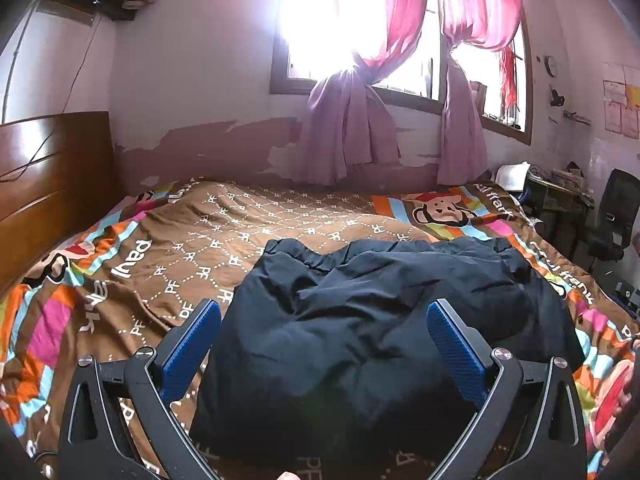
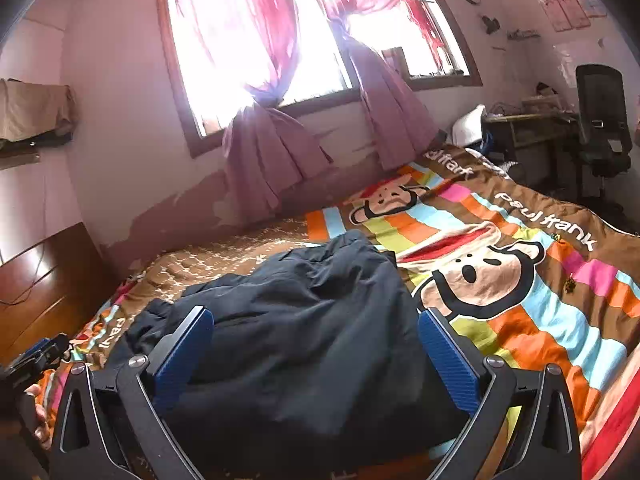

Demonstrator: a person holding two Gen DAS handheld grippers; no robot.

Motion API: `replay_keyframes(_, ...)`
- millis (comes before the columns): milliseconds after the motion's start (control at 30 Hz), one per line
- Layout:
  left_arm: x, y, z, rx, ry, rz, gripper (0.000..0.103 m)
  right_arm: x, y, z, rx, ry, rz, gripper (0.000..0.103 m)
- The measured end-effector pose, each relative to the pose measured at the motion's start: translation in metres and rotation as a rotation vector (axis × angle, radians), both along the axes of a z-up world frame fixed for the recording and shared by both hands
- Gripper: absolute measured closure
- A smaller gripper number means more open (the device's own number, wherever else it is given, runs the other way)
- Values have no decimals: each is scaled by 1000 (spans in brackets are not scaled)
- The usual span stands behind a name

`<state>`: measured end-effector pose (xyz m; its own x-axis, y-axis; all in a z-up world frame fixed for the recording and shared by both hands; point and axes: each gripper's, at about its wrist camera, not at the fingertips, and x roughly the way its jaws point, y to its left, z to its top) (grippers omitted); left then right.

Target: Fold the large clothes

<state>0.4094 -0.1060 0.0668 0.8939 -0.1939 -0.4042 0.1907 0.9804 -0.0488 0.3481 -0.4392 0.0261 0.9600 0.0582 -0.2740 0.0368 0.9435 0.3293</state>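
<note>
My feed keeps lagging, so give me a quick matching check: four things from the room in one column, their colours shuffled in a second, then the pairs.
Things:
1. jacket
2. curtains
3. headboard
4. finger pads of the right gripper

Colours:
A. glossy brown wood
B. blue
C. pink
D. dark navy

Pairs: 1-D, 2-C, 3-A, 4-B.

The jacket lies bunched on the patterned bedspread, and both sets of fingers stand open over it, gripping nothing; the left gripper has the same blue pads.
</note>
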Motion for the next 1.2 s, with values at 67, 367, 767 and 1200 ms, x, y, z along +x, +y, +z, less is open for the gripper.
replay_keyframes(67, -6, 1, 1, 4, 9, 15, 2, -10, 5, 3, -17, -19, 10, 0)
replay_keyframes(367, -36, 6, -2, -40, 35, 16, 2, -50, 40, 16, -120, -117, 74, 0)
replay_keyframes(767, -93, -5, -44, 98, 14, -31, 2, -85, 79, -4, -264, -96, 90, 0)
replay_keyframes(1200, -108, -14, -76, 90, 2, -88, 2, -97, 105, -50, -316, -4, 178, 0)
